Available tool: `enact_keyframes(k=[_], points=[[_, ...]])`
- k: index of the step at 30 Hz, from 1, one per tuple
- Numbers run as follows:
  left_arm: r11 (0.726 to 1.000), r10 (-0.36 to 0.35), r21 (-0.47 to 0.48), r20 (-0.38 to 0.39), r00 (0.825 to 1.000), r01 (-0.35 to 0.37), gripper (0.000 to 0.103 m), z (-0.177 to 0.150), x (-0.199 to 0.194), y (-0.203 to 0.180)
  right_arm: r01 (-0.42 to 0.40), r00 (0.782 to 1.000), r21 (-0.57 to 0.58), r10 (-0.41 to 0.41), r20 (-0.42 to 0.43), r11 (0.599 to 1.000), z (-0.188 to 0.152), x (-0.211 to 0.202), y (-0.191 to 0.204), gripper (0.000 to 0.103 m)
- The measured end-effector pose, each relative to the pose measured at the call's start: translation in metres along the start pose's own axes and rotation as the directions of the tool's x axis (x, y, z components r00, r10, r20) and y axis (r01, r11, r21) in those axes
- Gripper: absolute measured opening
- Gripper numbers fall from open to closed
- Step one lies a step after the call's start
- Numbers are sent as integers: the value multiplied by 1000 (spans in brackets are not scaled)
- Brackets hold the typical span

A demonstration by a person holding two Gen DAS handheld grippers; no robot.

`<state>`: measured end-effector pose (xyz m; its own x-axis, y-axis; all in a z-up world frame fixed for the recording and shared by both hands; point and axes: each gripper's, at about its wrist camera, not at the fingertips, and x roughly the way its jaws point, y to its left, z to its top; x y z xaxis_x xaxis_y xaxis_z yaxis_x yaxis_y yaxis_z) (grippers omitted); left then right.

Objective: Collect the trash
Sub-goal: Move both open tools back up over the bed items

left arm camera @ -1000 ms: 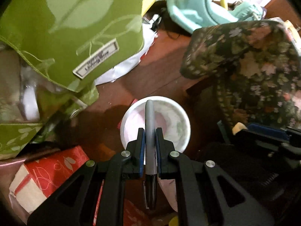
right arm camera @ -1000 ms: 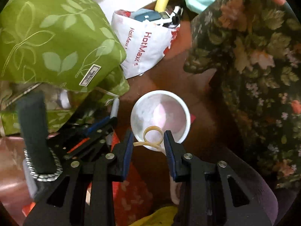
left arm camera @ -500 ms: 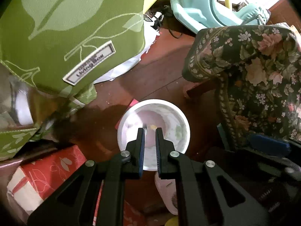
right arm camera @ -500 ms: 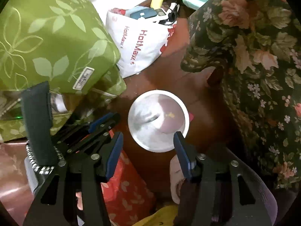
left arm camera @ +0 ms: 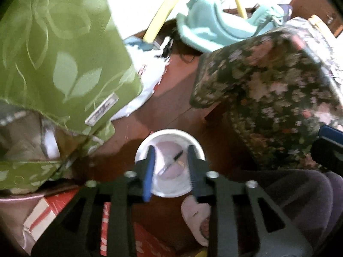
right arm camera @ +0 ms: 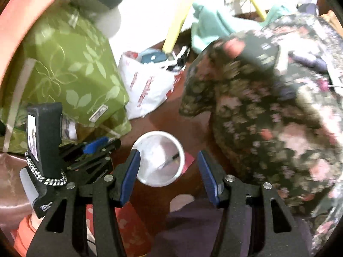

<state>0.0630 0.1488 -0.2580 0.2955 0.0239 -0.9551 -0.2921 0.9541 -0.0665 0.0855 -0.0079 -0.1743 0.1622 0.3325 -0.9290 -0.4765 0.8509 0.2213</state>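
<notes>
A white round bin (left arm camera: 169,131) stands on the brown floor, with a dark pen (left arm camera: 174,158) lying slanted inside and a small tan scrap beside it. My left gripper (left arm camera: 170,168) hangs above the bin; its jaws are opening and nothing is between them. In the right wrist view the same bin (right arm camera: 158,132) and pen (right arm camera: 171,158) show below my right gripper (right arm camera: 168,172), which stands open and empty. The left gripper (right arm camera: 107,144) shows there to the left of the bin.
A green leaf-print fabric box (left arm camera: 60,60) is at the left and a dark floral cloth (left arm camera: 268,98) at the right. A white printed bag (right arm camera: 148,87) lies behind the bin. A red patterned box (left arm camera: 53,205) and a person's foot (left arm camera: 197,220) are near the front.
The pen left my left gripper and a tan rubber band left my right one; both now lie in the bin. Both grippers rose and their jaws spread.
</notes>
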Motion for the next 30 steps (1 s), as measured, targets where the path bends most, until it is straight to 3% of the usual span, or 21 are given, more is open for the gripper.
enact_keyframes(k=[2, 4, 11, 18, 26, 30], points=[[1000, -4, 22, 35, 999, 3, 47, 3, -15, -13, 13, 999, 1, -13, 37, 1000, -2, -14, -6, 52], [999, -13, 43, 65, 998, 10, 50, 7, -30, -26, 26, 996, 10, -27, 84, 1000, -2, -32, -16, 52], [993, -73, 105, 144, 987, 58, 52, 27, -74, -74, 70, 973, 61, -81, 218, 996, -2, -86, -59, 52], [974, -132, 209, 197, 971, 90, 53, 54, -102, -134, 133, 945, 116, -161, 286, 984, -1, -119, -111, 52], [948, -187, 296, 212, 959, 119, 57, 100, -96, -198, 130, 938, 194, -184, 294, 972, 3, -138, -177, 52], [946, -167, 307, 183, 969, 105, 57, 118, -71, -217, 78, 948, 218, -140, 285, 973, 8, -130, -195, 52]])
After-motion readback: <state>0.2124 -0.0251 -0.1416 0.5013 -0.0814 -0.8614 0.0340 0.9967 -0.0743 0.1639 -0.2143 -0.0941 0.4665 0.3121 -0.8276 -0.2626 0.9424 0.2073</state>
